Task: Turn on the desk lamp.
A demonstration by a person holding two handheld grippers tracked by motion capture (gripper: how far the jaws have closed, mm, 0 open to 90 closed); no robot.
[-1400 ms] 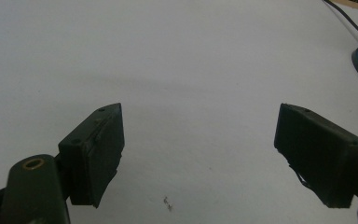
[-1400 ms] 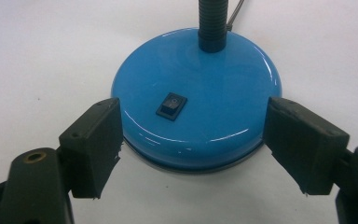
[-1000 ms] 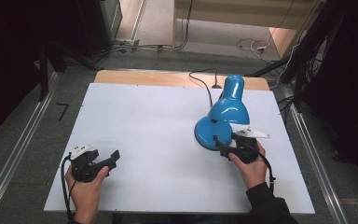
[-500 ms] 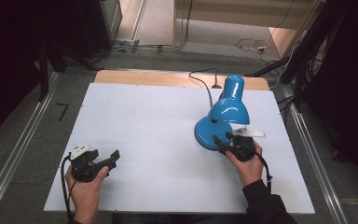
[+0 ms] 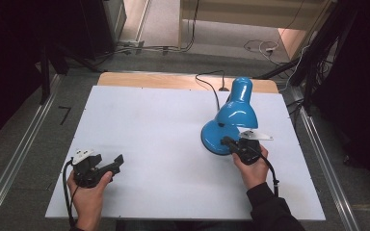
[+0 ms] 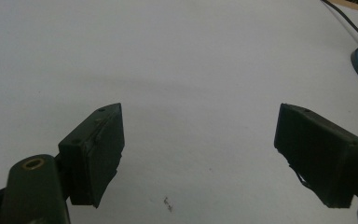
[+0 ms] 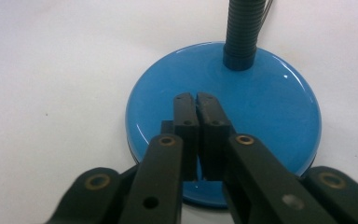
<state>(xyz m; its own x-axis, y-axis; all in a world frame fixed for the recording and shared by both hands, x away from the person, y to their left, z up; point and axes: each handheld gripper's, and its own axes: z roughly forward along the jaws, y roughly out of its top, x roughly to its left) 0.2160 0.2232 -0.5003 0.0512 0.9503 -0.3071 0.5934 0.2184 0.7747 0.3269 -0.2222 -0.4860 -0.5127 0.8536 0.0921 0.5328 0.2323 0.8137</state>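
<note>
Two grippers are at work here, one in each of the person's hands. The blue lamp [image 5: 231,122] is the big thing on the white table [image 5: 164,130], so I tell every place from it.

The lamp stands on the right part of the table, nearer the far edge. Its round base [image 7: 223,116] lies flat on the table, its bendy neck [image 7: 244,28] rises from the back of the base, and its shade [image 5: 238,101] tips down over the base. A black cord [image 5: 212,86] runs from behind the lamp to the far edge of the table.

The right gripper [image 7: 196,100] is at the near rim of the lamp's base. Its jaws have just been closing, and now they are pressed tight together with nothing between them. The tips sit over the shiny top of the base, beside a small dark bump that may be the switch. I think the jaws are squeezed shut to make one firm poking tip, good for pushing a switch.

The left gripper [image 5: 99,168] is far to the left of the lamp, near the front edge of the table. Its jaws are spread wide with only bare table between them. It seems to just wait there, out of the way.
</note>
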